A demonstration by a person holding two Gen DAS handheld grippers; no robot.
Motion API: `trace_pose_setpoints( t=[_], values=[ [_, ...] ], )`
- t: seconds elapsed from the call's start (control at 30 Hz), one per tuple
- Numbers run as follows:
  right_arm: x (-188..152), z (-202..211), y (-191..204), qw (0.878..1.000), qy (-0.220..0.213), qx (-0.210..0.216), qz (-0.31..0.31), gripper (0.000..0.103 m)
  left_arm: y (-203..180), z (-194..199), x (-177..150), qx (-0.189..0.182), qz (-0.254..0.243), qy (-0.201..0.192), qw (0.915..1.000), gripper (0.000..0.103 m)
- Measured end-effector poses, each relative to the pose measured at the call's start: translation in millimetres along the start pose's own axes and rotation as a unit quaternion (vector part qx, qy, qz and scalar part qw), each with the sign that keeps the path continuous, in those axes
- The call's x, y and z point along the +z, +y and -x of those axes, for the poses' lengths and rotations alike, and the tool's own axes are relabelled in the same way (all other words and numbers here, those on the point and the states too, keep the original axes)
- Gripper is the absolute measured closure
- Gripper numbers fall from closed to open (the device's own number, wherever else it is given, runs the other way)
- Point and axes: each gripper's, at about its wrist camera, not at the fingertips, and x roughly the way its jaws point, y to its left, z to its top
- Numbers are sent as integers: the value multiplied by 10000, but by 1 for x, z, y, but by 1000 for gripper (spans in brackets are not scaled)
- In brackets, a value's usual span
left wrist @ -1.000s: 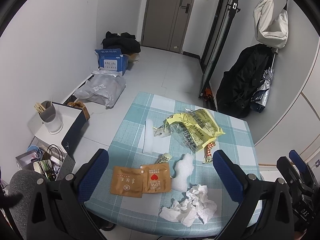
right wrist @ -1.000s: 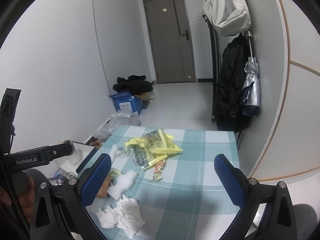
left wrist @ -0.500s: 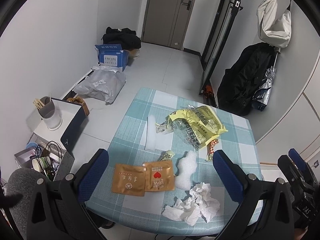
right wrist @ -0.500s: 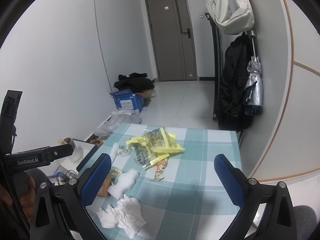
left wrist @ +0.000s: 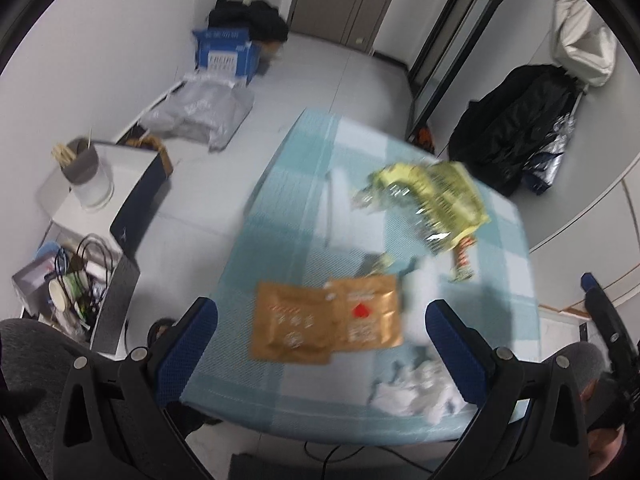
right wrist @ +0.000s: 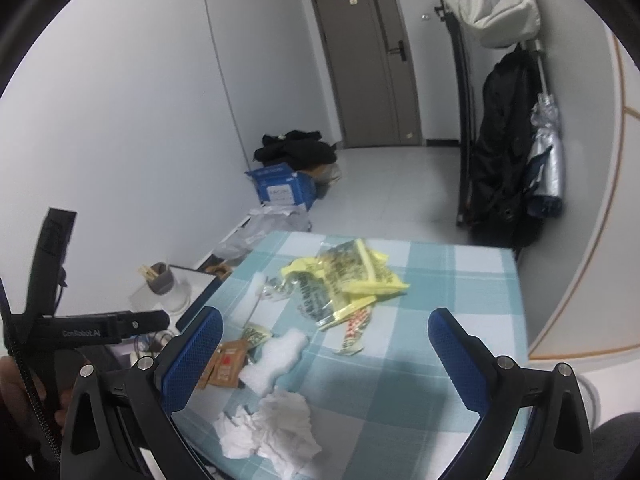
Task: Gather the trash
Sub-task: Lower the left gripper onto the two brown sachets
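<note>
Trash lies on a table with a teal checked cloth [right wrist: 440,320]. Two brown packets [left wrist: 292,328] sit side by side near the front left edge, and my open left gripper [left wrist: 320,344] hangs above them with nothing held. The left view is motion-blurred. A crumpled white tissue [right wrist: 272,424] lies at the front, just below and left of my open, empty right gripper [right wrist: 324,352]. Farther back are a white foam piece [right wrist: 276,356], a red-and-white wrapper [right wrist: 354,330] and a crumpled yellow wrapper [right wrist: 348,276]. The yellow wrapper [left wrist: 436,196] and tissue [left wrist: 416,392] also show in the left view.
Left of the table stands a white side unit [left wrist: 116,184] with a cup of chopsticks [left wrist: 84,172] and a box of clutter. A grey bag [left wrist: 200,112] and blue carton [right wrist: 280,188] lie on the floor. A black coat [right wrist: 504,152] and umbrella hang at the right wall.
My left gripper has dropped and moved left toward the brown packets, blurring its view. The right gripper has barely shifted. Both stay open.
</note>
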Motion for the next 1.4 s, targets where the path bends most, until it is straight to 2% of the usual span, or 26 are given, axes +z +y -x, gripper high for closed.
trace_pose_setpoints(
  t=[0.17,0.27,0.5,0.7,0.93,1.2,1.27,1.4],
  values=[
    [-3,-17,3,9996,224,146,-54,0,16,-23,-4,339,47,480,9983,2],
    [-5,-26,7,9992,340,192,-25,0,22,-32,-7,401,36,722,9966,3],
    [-10,-39,11,9985,499,222,43,0,16,-46,-11,499,-310,1096,9922,4],
    [-14,-43,12,9981,565,224,59,0,16,-58,-12,643,-401,1306,9885,4],
    [-17,-41,10,9981,582,220,27,0,18,-60,-9,539,-288,1267,9901,4],
    [-19,-37,14,9980,578,263,75,0,23,-60,-5,560,9,1223,9909,13],
    [-20,-35,15,9980,556,264,109,0,20,-59,-6,648,-41,1182,9909,13],
    [-20,-34,17,9980,545,286,133,0,9,-57,-7,1054,-384,1015,9885,13]
  ],
)
